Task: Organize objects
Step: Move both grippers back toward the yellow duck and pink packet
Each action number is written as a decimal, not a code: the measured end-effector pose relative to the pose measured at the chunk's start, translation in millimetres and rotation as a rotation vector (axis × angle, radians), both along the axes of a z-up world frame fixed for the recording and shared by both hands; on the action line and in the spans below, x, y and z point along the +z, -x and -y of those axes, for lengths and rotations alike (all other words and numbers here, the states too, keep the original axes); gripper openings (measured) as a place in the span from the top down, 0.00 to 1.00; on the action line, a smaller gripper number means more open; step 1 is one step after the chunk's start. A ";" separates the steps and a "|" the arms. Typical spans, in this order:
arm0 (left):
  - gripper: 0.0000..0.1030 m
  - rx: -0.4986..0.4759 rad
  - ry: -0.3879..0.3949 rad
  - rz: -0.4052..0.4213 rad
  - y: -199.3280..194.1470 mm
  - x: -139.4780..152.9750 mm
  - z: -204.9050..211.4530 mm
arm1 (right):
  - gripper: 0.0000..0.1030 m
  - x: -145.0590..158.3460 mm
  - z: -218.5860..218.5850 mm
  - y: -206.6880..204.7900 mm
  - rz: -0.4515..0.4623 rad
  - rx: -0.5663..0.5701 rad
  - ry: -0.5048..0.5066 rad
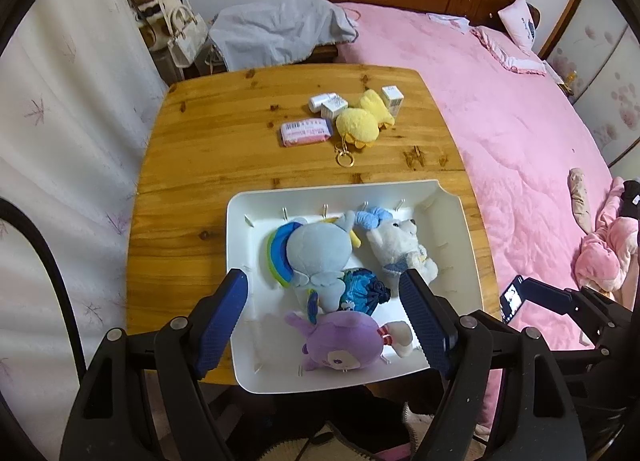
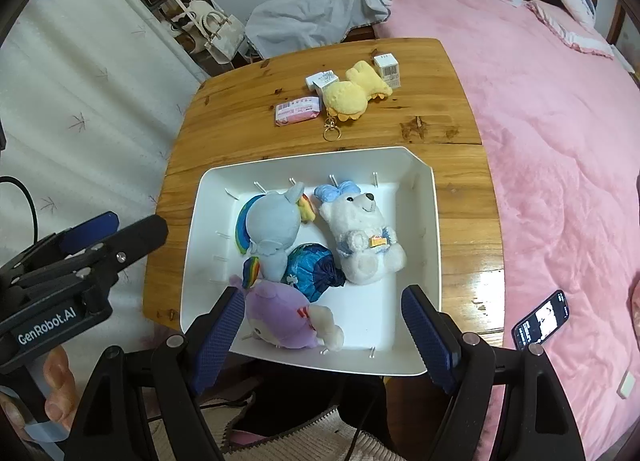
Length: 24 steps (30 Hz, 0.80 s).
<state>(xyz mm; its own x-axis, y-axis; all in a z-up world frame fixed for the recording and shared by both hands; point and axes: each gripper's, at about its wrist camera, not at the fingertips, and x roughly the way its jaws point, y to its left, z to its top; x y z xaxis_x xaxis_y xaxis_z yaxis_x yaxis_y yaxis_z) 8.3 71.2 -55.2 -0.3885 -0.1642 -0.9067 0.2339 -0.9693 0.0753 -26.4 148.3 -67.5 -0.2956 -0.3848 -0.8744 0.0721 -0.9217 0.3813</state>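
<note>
Both tools hover over the near edge of the wooden table, and neither grasps anything. The left gripper has its blue ribbed jaws spread wide above the near half of the white plastic tray, with nothing between the pads. The right gripper is likewise released, its jaws parted above the tray's near rim.

Directly under both lies the purple plush toy at the tray's near wall, touching the crumpled blue drawstring pouch behind it. The grey-blue plush pony with rainbow mane fills the left half, and the white plush bear with a blue bow lies beside it to the right.

Near the table's far edge, well apart from the tray, wait the yellow plush duck keychain, the pink wrapped tissue pack and the small white cartons bunched around the duck.

The tray looks crowded, so another soft toy dropped in may ride up on the others and roll over the rim. The duck touches two cartons; a wide grab there could knock one towards the far edge, or the dangling gold ring could snag. The black smartphone lies at the table's near right corner, partly over the edge by the pink bedspread, and a careless sweep of the right tool might push it off.
</note>
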 end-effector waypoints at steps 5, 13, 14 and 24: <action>0.21 -0.004 0.036 -0.045 2.8 11.3 -7.6 | 0.21 5.1 -11.3 -0.7 -0.031 -0.003 0.003; 0.21 -0.059 0.140 -0.063 23.6 26.2 -15.8 | 0.21 20.5 -27.5 14.9 -0.085 -0.034 0.049; 0.21 -0.067 0.154 -0.068 27.1 28.4 -15.2 | 0.21 23.7 -28.3 19.1 -0.097 -0.038 0.048; 0.20 -0.167 0.173 -0.113 80.5 42.0 6.8 | 0.21 59.7 -20.3 63.2 -0.205 -0.085 -0.043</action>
<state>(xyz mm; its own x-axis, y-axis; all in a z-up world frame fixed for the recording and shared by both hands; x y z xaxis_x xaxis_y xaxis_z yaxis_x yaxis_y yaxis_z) -72.2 64.4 -13.2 -0.5207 -0.2377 -0.8200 0.0880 -0.9703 0.2253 -89.6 168.6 -7.8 -0.4982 -0.3150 -0.8078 0.0655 -0.9427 0.3272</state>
